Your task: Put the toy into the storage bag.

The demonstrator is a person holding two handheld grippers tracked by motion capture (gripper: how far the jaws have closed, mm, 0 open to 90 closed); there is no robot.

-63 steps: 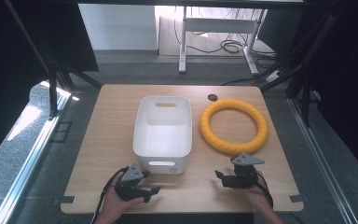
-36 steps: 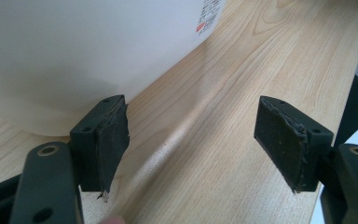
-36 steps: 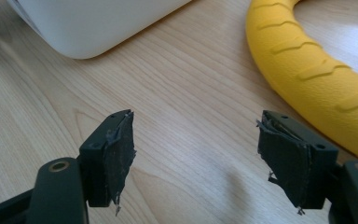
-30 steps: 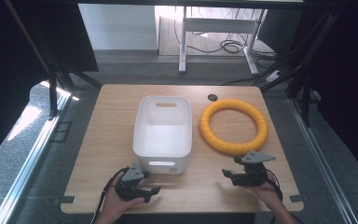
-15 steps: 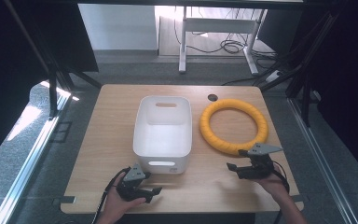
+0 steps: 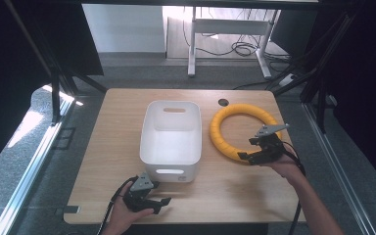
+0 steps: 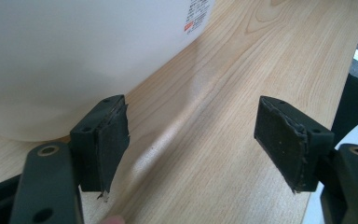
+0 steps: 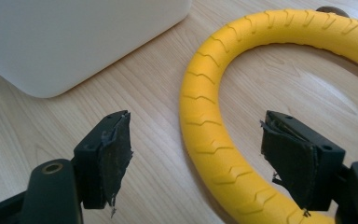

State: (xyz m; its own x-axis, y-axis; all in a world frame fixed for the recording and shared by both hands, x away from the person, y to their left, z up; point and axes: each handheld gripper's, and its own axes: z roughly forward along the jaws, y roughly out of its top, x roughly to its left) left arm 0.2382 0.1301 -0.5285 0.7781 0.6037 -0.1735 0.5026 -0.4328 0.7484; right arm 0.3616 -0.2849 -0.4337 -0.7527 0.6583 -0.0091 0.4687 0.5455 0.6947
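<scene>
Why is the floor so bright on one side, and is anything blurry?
In the high view, light makes a bright patch on the grey floor left of the table, while the side edges stay dark. In the left gripper view, the white bin is pale and soft-edged. In the right gripper view, the yellow ring looks sharp.

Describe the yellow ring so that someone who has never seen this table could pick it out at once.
Start at the wooden table and find the white bin in its middle. Just to the right of the bin, flat on the tabletop, lies the yellow ring, with the right gripper open above its near edge. It is the one bright, round thing there, with shallow chevron grooves along its surface.
</scene>
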